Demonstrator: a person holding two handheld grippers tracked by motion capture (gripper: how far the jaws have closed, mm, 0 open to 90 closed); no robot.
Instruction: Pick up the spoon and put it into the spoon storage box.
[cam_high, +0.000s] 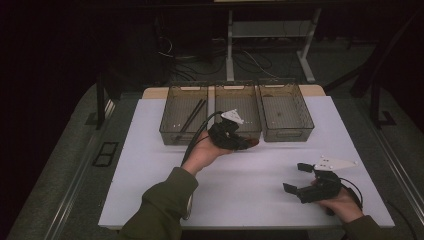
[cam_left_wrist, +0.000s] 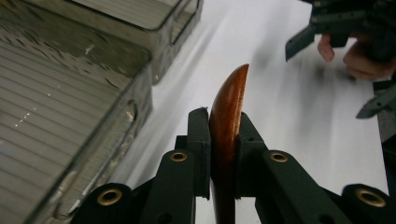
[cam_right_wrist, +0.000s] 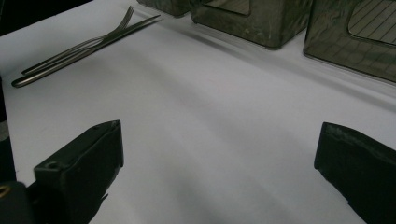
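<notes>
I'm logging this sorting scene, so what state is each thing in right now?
Left tongs: shut on the wooden utensil, lifted off the table.
Right tongs: open, nothing between them.
Left bin: holds dark sticks.
Middle bin: contents unclear.
Right bin: looks empty.
Fork: lying flat on the table.

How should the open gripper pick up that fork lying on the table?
Probably from above, with the right gripper fingers straddling the fork just below its tines, where it stands clearest. Its handle lies close beside another thin utensil.
</notes>
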